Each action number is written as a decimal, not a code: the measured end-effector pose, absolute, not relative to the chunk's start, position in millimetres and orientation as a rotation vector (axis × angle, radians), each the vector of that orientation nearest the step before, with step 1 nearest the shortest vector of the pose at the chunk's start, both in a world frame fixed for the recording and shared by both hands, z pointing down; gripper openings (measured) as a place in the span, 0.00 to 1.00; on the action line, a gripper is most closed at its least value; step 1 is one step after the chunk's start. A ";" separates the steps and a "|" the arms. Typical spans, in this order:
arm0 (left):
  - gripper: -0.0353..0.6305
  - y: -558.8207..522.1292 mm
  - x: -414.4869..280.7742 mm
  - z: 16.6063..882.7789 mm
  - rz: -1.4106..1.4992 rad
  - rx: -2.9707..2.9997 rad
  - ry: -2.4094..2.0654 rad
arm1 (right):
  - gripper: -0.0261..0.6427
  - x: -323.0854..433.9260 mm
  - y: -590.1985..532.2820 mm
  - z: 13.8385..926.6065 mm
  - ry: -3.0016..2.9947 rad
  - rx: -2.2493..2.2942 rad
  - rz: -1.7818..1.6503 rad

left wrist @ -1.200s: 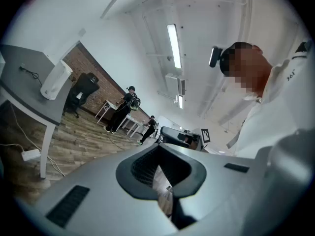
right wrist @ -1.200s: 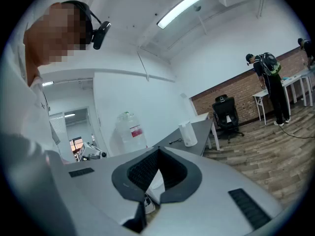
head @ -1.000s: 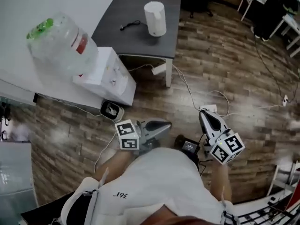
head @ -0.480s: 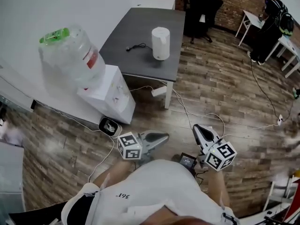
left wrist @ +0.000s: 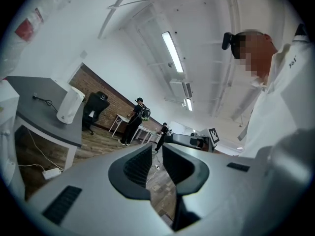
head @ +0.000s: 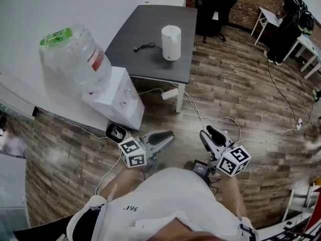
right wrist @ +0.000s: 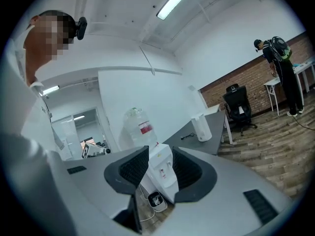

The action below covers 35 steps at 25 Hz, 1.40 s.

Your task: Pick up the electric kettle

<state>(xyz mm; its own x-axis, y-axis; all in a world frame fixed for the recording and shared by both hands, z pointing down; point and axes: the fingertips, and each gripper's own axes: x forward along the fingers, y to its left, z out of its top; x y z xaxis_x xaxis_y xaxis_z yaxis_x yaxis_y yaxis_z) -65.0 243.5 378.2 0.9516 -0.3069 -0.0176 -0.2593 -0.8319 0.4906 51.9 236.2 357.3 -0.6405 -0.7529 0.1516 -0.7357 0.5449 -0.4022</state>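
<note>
The white electric kettle (head: pixel 171 42) stands upright on a dark grey table (head: pixel 135 59), far ahead of both grippers; it also shows in the left gripper view (left wrist: pixel 70 104) and the right gripper view (right wrist: pixel 201 127). My left gripper (head: pixel 165 136) is held low in front of the person's body and points level. Its jaws have just been opening and stand a narrow gap apart with nothing between them (left wrist: pixel 157 163). My right gripper (head: pixel 206 132) is beside it, its jaws also just opened, wider, and empty (right wrist: pixel 161 168).
A white water dispenser (head: pixel 118 97) with a large clear bottle (head: pixel 72 59) stands left of the table. A black cable (head: pixel 143 47) lies on the table beside the kettle. Cords and a power strip (head: pixel 169 93) lie on the wood floor. An office chair (head: pixel 215 4) and a person (head: pixel 291 14) are farther back.
Both grippers' jaws have parted, the right more than the left. The left gripper has shifted a little to the left; the right has drifted slightly.
</note>
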 end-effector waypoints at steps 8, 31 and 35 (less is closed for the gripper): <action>0.20 231.3 -64.5 379.0 -0.169 2.583 -0.515 | 0.23 79.0 234.8 367.9 2.677 -1.358 -0.710; 0.20 211.2 23.3 394.5 -0.125 2.527 -0.658 | 0.23 169.9 228.5 405.5 2.682 -1.241 -0.849; 0.20 193.1 13.0 400.0 -0.126 2.512 -0.676 | 0.23 154.5 208.5 406.6 2.728 -1.208 -0.841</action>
<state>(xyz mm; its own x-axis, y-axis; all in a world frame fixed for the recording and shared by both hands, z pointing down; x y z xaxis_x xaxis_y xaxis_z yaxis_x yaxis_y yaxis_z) 13.0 193.1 400.0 0.8702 -0.4906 0.0460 -0.4409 -0.7335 0.5172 154.5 208.5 406.6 -0.6953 -0.6972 0.1746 -0.6745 0.5491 -0.4935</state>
